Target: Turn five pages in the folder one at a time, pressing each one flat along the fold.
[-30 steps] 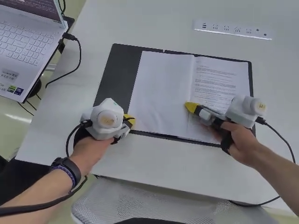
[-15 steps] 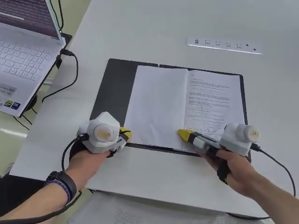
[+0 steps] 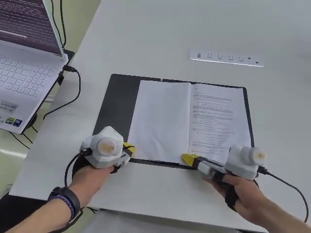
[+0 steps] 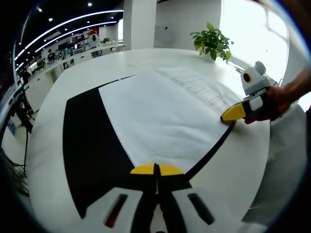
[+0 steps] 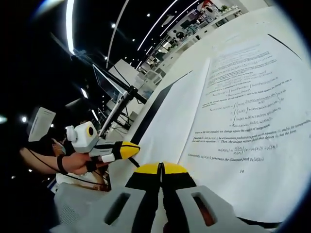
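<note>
An open black folder (image 3: 116, 97) lies on the white table. Its left sheet (image 3: 160, 121) is blank, its right page (image 3: 218, 121) printed. My left gripper (image 3: 128, 148) rests shut at the folder's near left corner, its yellow tips touching over the black cover (image 4: 87, 155). My right gripper (image 3: 187, 159) is shut too, its tips at the bottom of the fold, at the near edge of the pages. In the right gripper view the printed page (image 5: 243, 126) spreads ahead and the left gripper (image 5: 127, 149) shows at left. The right gripper (image 4: 232, 112) shows in the left gripper view.
An open laptop (image 3: 24, 63) sits at the far left with a cable (image 3: 73, 92) trailing onto the table near the folder. A white power strip (image 3: 226, 58) lies beyond the folder. A potted plant (image 4: 214, 44) stands far off.
My right gripper has slid toward me down the fold to the pages' near edge. The left gripper has kept its place at the folder's corner. The head camera has shifted.
</note>
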